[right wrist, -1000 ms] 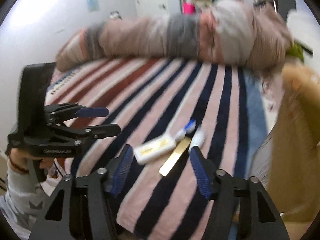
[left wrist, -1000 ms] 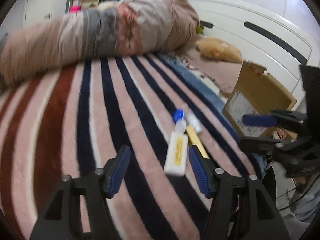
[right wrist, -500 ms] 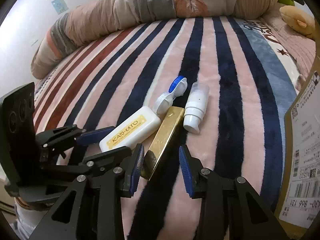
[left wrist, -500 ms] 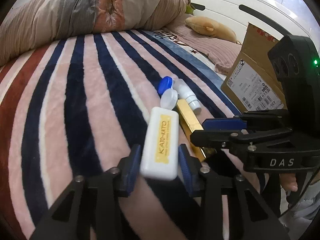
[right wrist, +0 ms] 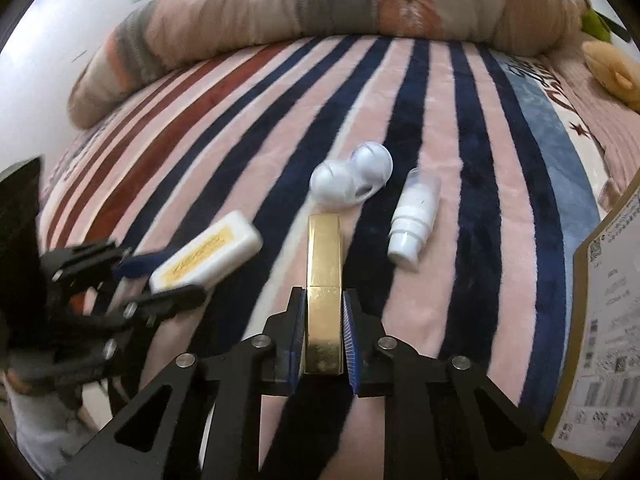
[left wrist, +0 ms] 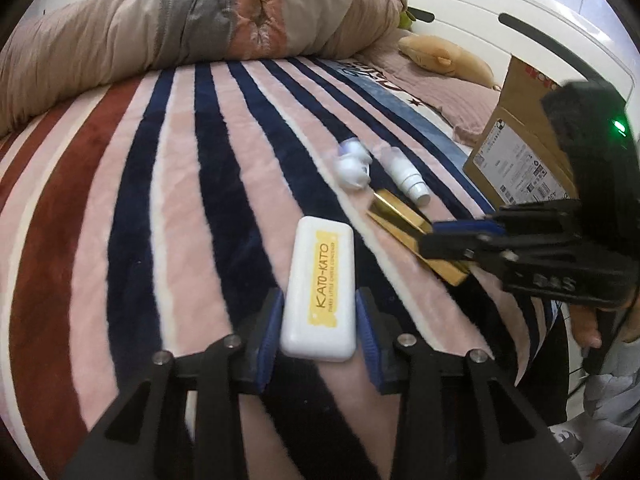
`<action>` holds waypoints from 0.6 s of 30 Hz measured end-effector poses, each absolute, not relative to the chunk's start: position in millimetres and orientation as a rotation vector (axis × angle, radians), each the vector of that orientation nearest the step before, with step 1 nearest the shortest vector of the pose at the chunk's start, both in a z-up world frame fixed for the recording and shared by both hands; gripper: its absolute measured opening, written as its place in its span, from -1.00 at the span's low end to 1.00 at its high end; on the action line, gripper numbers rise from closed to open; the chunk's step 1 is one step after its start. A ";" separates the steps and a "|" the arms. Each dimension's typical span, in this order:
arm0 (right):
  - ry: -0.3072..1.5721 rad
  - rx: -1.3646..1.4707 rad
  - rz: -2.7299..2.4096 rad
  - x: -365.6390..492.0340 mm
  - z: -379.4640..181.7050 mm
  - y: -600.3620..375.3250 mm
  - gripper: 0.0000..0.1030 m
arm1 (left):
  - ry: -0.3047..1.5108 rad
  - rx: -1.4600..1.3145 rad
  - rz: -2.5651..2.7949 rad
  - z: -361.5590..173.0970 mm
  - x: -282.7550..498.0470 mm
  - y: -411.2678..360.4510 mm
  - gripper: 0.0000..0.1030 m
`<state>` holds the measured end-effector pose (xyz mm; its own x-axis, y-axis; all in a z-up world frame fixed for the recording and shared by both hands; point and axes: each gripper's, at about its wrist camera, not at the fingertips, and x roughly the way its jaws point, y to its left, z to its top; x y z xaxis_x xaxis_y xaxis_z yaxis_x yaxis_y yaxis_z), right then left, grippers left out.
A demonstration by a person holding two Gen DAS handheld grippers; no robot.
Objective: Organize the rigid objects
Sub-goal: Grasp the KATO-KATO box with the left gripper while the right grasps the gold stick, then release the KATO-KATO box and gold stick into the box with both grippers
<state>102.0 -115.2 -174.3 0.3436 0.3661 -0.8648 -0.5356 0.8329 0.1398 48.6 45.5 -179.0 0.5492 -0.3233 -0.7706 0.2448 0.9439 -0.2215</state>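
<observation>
On the striped blanket lie several small items. My left gripper is shut on a white KATO-KATO case with a yellow label, seen also in the right wrist view. My right gripper is shut on a long gold bar-shaped case, which shows in the left wrist view held by that gripper. A white contact lens case and a small white bottle lie just beyond the gold case.
A cardboard box stands at the right edge of the bed, also in the right wrist view. A rolled quilt lies across the back. A yellow plush toy sits near the white headboard.
Both grippers came down onto the items and closed: the left on the white case, the right on the gold case. The lens case has rolled over, its blue cap now hidden.
</observation>
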 end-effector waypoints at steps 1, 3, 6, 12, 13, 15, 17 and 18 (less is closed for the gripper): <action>1.071 -0.204 0.585 98.3 -172.8 -116.4 -0.74 | 0.930 -0.095 -0.334 -180.1 49.1 45.2 -0.35; 1.072 -0.235 0.565 96.5 -173.1 -118.2 -0.74 | 0.923 -0.101 -0.323 -183.0 52.0 43.2 -0.34; 1.078 -0.225 0.569 99.9 -176.4 -117.4 -0.73 | 0.901 -0.106 -0.306 -185.8 58.6 38.3 -0.34; 1.071 -0.243 0.555 109.0 -188.1 -106.9 -0.74 | 0.885 -0.129 -0.295 -188.9 67.3 37.5 -0.38; 1.065 -0.248 0.554 108.4 -187.1 -106.0 -0.74 | 0.883 -0.136 -0.295 -187.2 66.3 38.7 -0.38; 1.054 -0.257 0.557 104.9 -182.6 -104.6 -0.74 | 0.881 -0.147 -0.299 -183.3 63.9 40.4 -0.38; 1.033 -0.254 0.575 100.8 -173.1 -104.0 -0.74 | 0.863 -0.141 -0.301 -173.9 58.3 40.7 -0.38; 1.016 -0.252 0.584 97.3 -166.5 -103.6 -0.74 | 0.853 -0.137 -0.303 -168.1 55.6 40.5 -0.38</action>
<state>97.3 -103.6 -166.5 0.3916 0.3407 -0.8548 -0.5674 0.8207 0.0672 55.6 40.5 -168.1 0.6179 -0.3168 -0.7197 0.2075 0.9485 -0.2393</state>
